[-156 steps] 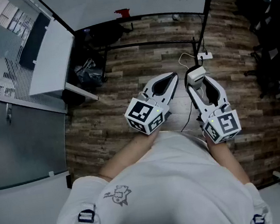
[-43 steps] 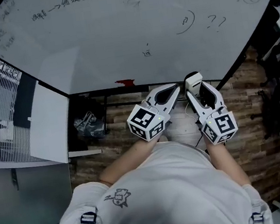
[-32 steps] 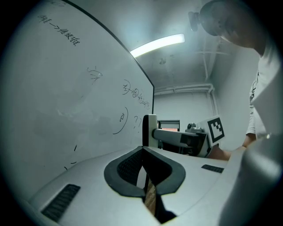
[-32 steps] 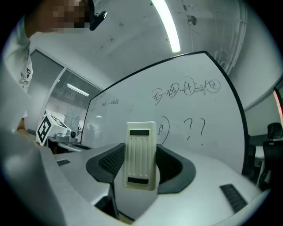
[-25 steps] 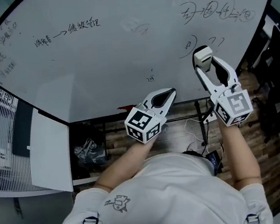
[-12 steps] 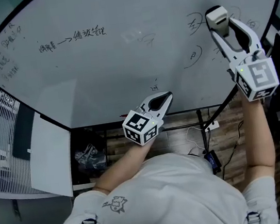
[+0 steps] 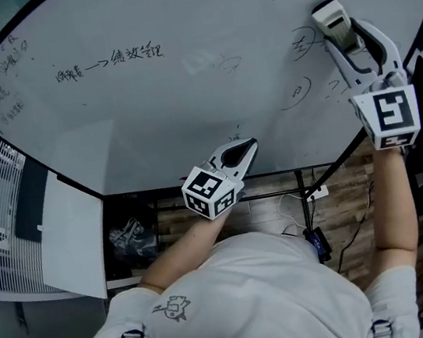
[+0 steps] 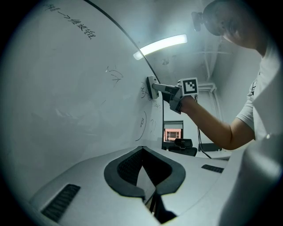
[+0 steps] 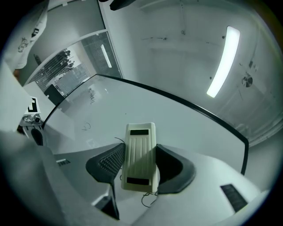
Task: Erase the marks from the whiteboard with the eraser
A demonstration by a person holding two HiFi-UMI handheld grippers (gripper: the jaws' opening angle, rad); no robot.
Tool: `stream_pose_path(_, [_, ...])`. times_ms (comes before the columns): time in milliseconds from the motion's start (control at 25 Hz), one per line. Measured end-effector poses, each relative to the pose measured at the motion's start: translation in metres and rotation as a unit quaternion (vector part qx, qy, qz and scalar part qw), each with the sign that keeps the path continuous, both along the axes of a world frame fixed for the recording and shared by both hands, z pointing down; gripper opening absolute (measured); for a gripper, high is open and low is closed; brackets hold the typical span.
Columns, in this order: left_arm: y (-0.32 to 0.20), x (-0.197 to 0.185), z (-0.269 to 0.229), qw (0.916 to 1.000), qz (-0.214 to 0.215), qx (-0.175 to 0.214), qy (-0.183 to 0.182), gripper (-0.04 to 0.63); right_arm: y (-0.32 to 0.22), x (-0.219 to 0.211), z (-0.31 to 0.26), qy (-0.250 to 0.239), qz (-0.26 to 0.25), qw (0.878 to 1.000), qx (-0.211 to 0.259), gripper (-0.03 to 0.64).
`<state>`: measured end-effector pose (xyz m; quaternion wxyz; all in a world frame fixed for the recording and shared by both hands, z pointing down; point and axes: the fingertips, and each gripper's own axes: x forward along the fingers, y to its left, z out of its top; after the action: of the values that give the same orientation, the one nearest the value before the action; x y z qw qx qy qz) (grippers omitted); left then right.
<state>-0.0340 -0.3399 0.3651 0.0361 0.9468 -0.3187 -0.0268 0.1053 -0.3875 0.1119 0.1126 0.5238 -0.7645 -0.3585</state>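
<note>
Right claw point(image 7: 334, 24) aloft, left claw point(image 7: 248, 145) closed

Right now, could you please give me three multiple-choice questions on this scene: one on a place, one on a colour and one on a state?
1. Where is the eraser?
A. On the floor.
B. Against the whiteboard, at the head view's upper right.
C. On a desk.

2. What colour is the eraser?
A. Red.
B. Black.
C. Cream.

3. How does the left gripper stand?
A. Shut, holding nothing.
B. Shut on a pen.
C. Wide open round the eraser.

Answers:
1 B: the right gripper holds it against the board, beside the scribbles.
2 C: the right gripper view shows a pale cream body between the jaws.
3 A: the left gripper view shows its jaws together with nothing between them.
</note>
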Motion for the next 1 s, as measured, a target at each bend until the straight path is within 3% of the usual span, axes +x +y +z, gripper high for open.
stream_pose_path(400, [-0.007,0.001,0.012,0.9999,0.005,-0.014,0.003,0.006,0.000,-0.034,0.055,0.040,-0.008,0.999,-0.005,0.233])
stream_pose_path(600, [-0.005,-0.002,0.016,0.9998,0.005,-0.020,0.003,0.006,0.001,-0.059,0.131,0.109,-0.013,0.993,-0.042,0.233])
stream_pose_path(800, [-0.005,-0.009,0.016,0.9998,0.000,-0.021,0.001,0.006,0.001,-0.081,0.196,0.137,-0.032,0.986,-0.087,0.233])
stream_pose_path(1000, [-0.002,-0.013,0.017,0.9998,-0.002,-0.021,0.002,0.006,0.001,-0.079,0.194,0.168,-0.025,0.983,-0.075,0.233])
